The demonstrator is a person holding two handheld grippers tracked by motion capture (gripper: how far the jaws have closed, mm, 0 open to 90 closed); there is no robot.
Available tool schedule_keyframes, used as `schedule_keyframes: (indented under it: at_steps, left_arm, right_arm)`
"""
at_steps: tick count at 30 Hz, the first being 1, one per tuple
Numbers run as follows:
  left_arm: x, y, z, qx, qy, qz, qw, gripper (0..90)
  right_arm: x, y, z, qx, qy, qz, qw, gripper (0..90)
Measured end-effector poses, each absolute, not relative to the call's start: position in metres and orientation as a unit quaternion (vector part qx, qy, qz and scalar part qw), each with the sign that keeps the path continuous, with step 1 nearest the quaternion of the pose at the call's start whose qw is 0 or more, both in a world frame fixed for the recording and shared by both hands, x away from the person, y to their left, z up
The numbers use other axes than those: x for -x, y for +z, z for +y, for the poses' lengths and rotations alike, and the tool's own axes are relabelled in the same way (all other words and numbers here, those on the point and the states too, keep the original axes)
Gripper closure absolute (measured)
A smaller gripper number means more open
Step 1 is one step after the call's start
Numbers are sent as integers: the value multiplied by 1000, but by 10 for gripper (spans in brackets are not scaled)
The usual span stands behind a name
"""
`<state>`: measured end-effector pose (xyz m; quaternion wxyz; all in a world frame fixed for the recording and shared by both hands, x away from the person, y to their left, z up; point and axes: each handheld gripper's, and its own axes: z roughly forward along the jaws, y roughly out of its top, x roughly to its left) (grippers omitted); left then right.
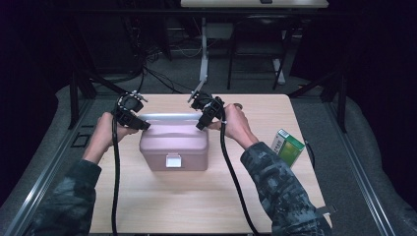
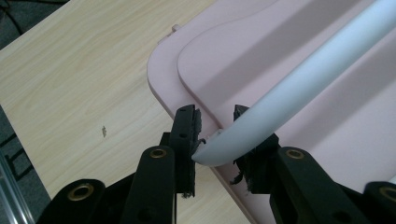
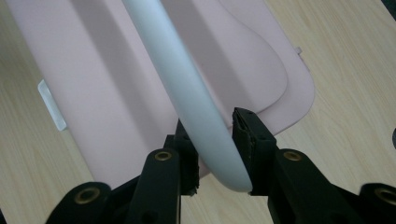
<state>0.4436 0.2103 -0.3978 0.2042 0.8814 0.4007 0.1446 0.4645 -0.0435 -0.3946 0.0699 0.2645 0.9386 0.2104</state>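
High view: the pink box [image 1: 174, 145] sits near the middle of the wooden table [image 1: 196, 201], latch facing the person. Its white handle [image 1: 169, 117] spans the lid from side to side. The left gripper [image 1: 139, 123] meets the handle's left end, the right gripper [image 1: 202, 121] its right end. A green carton [image 1: 287, 146] lies well apart, toward the table's right edge.

Left gripper view: the jaws stand narrow, and both pads press on the handle's [image 2: 299, 88] tip, just above the lid's rounded corner [image 2: 161, 77]. The grip is very near the end of the bar; judged marginal, it could slide off under load.

Right gripper view: the jaws are closed on the handle [image 3: 191, 93] slightly farther in from its tip, with the pads flat against both sides. The latch [image 3: 50, 111] is seen at the lid's far edge and looks shut.

Judgement: the step in hand is lifting the box by its handle. To do it well, both hands should rise together and level, keeping squeeze constant; the left grip would benefit from sitting farther inboard before any weight is taken.
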Motion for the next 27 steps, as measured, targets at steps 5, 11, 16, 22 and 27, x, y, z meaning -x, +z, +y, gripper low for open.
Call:
schedule_keyframes:
  at_steps: [5,11,16,22,27]
  left_arm:
    - [-441,-397,209,-886,129,391,214,703]
    - [-436,-398,204,-889,126,380,220,705]
    - [-430,-398,194,-895,120,367,225,706]
    - [-421,-398,184,-901,118,352,227,706]
    - [-411,-398,174,-903,118,340,234,710]
  right_arm:
    - [-461,-394,-46,-258,204,941,75,721]
    - [-456,-394,-54,-254,207,942,72,724]
    - [-449,-394,-65,-253,204,944,65,725]
    - [-438,-395,-78,-252,212,942,67,724]
    - [-427,-397,-93,-255,223,938,70,723]
